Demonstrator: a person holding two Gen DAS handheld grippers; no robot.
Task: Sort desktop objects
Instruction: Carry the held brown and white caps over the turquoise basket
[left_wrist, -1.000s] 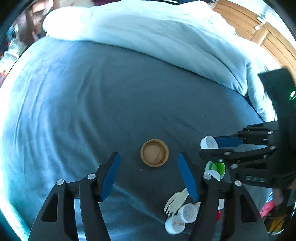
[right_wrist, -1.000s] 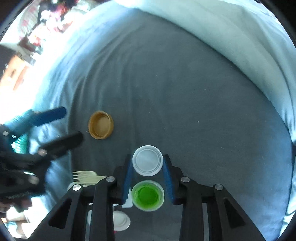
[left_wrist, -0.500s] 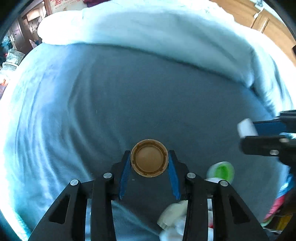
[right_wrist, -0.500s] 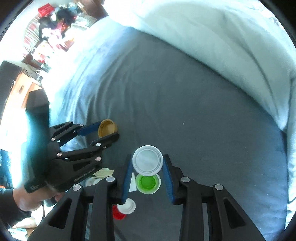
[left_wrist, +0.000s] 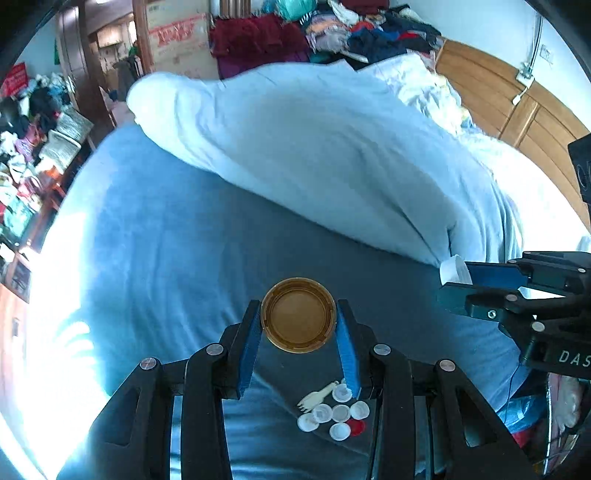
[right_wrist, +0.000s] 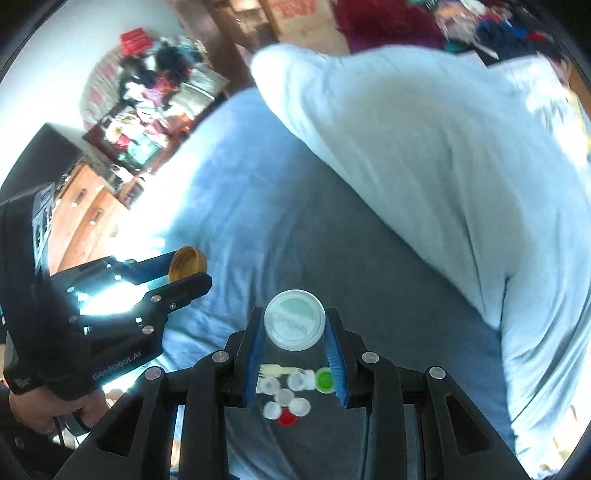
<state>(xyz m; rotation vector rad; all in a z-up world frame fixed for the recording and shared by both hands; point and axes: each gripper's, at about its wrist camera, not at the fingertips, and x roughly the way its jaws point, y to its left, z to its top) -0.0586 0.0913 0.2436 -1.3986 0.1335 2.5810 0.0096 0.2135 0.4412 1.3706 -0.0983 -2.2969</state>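
Left wrist view: the left gripper (left_wrist: 298, 330) pinches a round brown lid (left_wrist: 298, 315) between its two blue pads (left_wrist: 249, 347). The lid is held up in the air, high over the grey-blue bed sheet (left_wrist: 155, 236). Its hollow side faces the camera.

Far below on the sheet there is a small pile of bottle caps (left_wrist: 334, 415). Most of them are white. One red cap (left_wrist: 357, 427) lies at the edge of the pile. A small pale plastic fork (left_wrist: 317, 396) lies just beside the caps.

At the right side, the right gripper (left_wrist: 456, 275) pokes in. It pinches a white lid (left_wrist: 453, 269), seen from the side.

Right wrist view: the right gripper (right_wrist: 295, 334) squeezes the white lid (right_wrist: 294, 319) between its blue pads (right_wrist: 334, 363). The lid is round, with a pale green middle. It is also up in the air, over the pile of caps (right_wrist: 284, 398). A green cap (right_wrist: 325, 379) lies at the right side of the pile, and the red cap (right_wrist: 287, 419) at the near side. The fork (right_wrist: 275, 369) lies at the far side.

At the left, the left gripper (right_wrist: 188, 264) holds the brown lid (right_wrist: 186, 263), and a hand (right_wrist: 55, 410) grips its handle.

A big light blue blanket (right_wrist: 424, 155) is bunched up at the far side of the bed.
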